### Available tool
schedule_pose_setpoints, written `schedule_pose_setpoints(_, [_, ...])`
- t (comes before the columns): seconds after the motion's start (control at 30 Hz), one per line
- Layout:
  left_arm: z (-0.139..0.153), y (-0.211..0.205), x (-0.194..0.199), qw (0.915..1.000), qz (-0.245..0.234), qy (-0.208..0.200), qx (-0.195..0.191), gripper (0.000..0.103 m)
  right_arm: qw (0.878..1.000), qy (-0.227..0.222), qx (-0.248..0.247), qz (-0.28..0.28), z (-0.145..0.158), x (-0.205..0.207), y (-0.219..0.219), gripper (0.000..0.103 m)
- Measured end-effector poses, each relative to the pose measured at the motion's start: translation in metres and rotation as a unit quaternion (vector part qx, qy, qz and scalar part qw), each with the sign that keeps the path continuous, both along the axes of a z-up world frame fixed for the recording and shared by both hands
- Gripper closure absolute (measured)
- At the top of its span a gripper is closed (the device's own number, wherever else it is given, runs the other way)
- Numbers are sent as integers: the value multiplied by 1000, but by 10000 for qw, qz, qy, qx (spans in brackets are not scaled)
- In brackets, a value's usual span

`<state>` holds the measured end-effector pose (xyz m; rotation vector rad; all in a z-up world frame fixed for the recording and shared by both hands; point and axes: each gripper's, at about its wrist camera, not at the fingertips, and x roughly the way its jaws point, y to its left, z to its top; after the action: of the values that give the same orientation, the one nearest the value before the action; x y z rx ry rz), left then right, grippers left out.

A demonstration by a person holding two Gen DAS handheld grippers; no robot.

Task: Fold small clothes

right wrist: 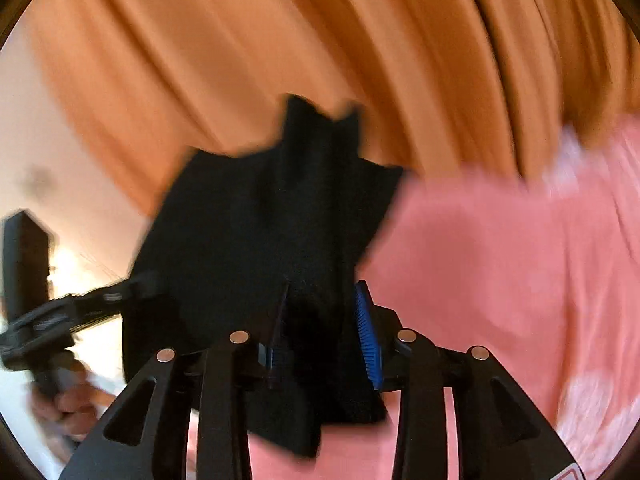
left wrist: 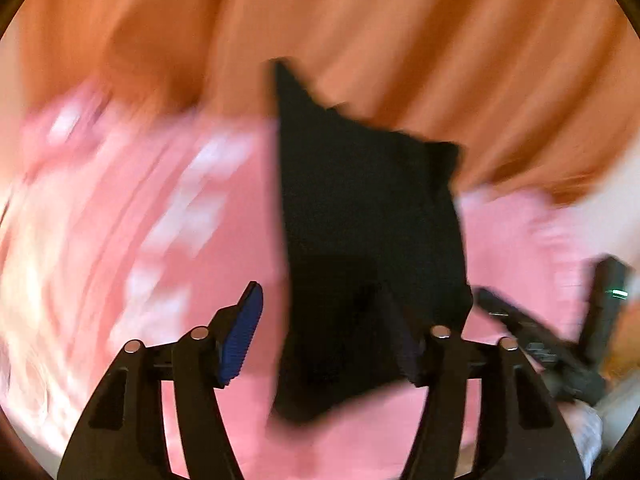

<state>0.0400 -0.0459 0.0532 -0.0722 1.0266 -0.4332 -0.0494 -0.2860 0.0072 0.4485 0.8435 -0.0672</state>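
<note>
While motion-blurred, the right hand-held gripper (right wrist: 322, 334) pinches the black garment (right wrist: 264, 240).

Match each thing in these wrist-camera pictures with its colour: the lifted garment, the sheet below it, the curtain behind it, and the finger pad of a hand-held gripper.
Things:
1. garment
2. sheet
3. curtain
4. finger pad

Colours:
A. blue
B. orange
C. black
D. pink

Pairs: 1-C, 2-D, 3-B, 4-A
</note>
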Motion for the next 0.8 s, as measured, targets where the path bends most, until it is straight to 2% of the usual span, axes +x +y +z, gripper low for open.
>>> schedule_pose_setpoints(0.03, [-29, 7, -2, 9995, 75, 310, 68, 54, 9992, 373, 17, -121, -38, -11, -2, 76])
schedule_pose_setpoints(0.07, [-57, 21, -12, 9983, 130, 566, -100, 54, 9987, 435, 227, -136, -57, -23, -3, 77])
schedule_pose_setpoints(0.1, [-69, 27, -18, 9977, 206, 622, -165, 54, 9980, 466, 402, -158, -70, -37, -5, 77])
schedule_pose_setpoints(0.13, [-78, 35, -28, 9975, 299, 620, -127, 54, 9976, 489, 457, -183, -80, -51, -5, 77])
schedule_pose_setpoints(0.23, [-77, 39, -42, 9987, 267, 426, -80, 53, 9990, 423, 153, -33, -72, -54, -2, 76])
schedule_pose_setpoints(0.3, [-65, 25, -34, 9992, 159, 293, -236, 51, 9996, 242, 49, 112, -57, -28, -7, 75])
schedule_pose_setpoints(0.37, [-55, 9, -25, 9993, 81, 153, -331, 43, 9996, 95, 144, 235, -43, 6, -9, 73])
schedule_pose_setpoints(0.43, [-49, -5, -8, 9997, 67, -21, -222, 43, 9992, 89, 151, 363, -38, 39, -8, 69])
schedule_pose_setpoints(0.57, [-62, -18, 18, 9997, 208, -107, 46, 43, 9988, 181, -35, 457, -48, 112, -10, 69])
schedule_pose_setpoints(0.67, [-81, -20, 34, 9992, 355, 9, 195, 43, 9975, 393, 126, 568, -66, 144, -9, 69])
schedule_pose_setpoints(0.73, [-94, -15, 41, 9986, 432, 147, 268, 43, 9944, 626, 341, 774, -81, 157, -9, 92])
schedule_pose_setpoints(0.77, [-101, -11, 44, 9986, 435, 259, 157, 43, 9945, 482, 478, 803, -78, 154, -11, 98])
schedule_pose_setpoints(0.8, [-104, -8, 44, 9986, 431, 291, 79, 42, 9935, 48, 846, 754, -70, 144, -19, 98])
